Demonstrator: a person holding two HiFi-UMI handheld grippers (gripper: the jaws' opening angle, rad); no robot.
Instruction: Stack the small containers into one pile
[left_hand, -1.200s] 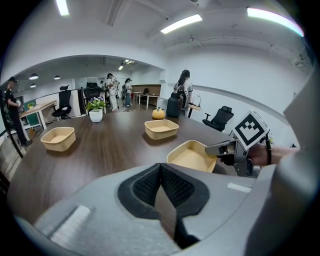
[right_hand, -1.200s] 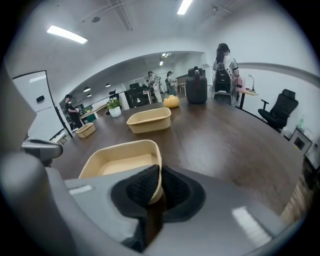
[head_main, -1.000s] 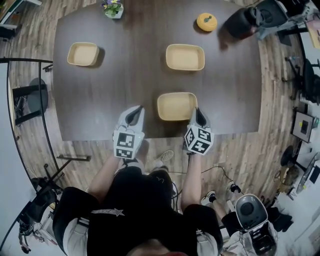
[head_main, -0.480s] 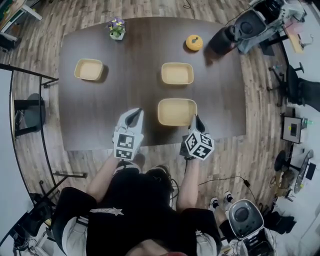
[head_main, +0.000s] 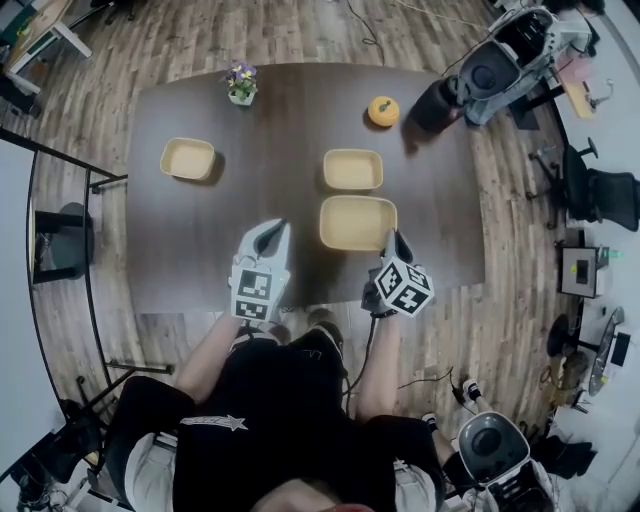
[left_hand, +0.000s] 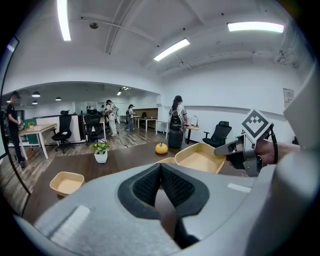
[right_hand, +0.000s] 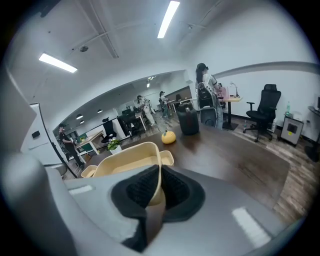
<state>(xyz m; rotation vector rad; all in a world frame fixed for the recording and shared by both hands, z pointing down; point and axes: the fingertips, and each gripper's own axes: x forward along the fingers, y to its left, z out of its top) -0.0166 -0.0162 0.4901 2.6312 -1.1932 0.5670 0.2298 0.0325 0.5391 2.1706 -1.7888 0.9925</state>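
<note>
Three beige containers are in view. My right gripper (head_main: 398, 238) (right_hand: 159, 182) is shut on the near right rim of the largest container (head_main: 357, 222) (right_hand: 127, 160) and holds it above the dark table (head_main: 280, 130). Just beyond it a second container (head_main: 352, 169) (right_hand: 167, 157) rests on the table. The third container (head_main: 187, 158) (left_hand: 66, 182) sits far left. My left gripper (head_main: 275, 227) (left_hand: 160, 170) hovers left of the held container (left_hand: 200, 157), pads together with nothing between them.
An orange pumpkin-shaped object (head_main: 383, 110) (left_hand: 161, 148) and a small flower pot (head_main: 240, 84) (left_hand: 100, 151) stand at the table's far edge. A dark bag (head_main: 438, 100) sits at the far right corner. Office chairs and several people are in the room beyond.
Both grippers have risen. The large container has come up off the table in the right gripper and now sits closer to the second container.
</note>
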